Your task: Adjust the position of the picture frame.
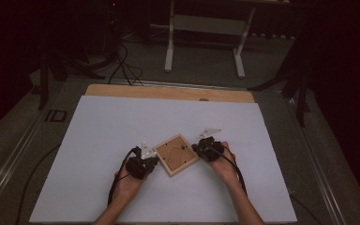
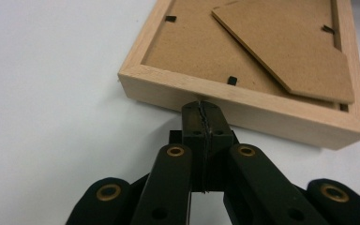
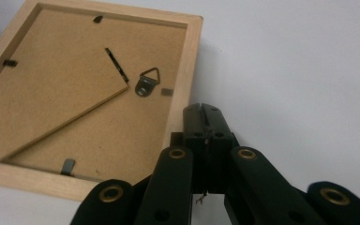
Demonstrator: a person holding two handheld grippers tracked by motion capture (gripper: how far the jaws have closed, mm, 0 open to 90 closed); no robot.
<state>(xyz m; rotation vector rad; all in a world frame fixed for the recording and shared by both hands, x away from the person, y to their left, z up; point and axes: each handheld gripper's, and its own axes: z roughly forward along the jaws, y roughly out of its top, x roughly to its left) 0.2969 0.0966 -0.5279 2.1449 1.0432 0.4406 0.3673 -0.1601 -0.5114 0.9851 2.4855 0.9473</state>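
Both jaw pairs are pressed together, empty. The left gripper tips touch the frame's side; the right gripper flanks the opposite side. Frame lies face-down near the table's front edge, backing untouched.

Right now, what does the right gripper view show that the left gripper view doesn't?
Right gripper view: a metal hanger on the backing of the picture frame, and the shut right gripper beside the frame's side rail. Left gripper view: the shut left gripper with its tips at the frame's outer edge, and the cardboard stand flap's rounded end. Both: the frame lying face down on the white table, with black retaining tabs.
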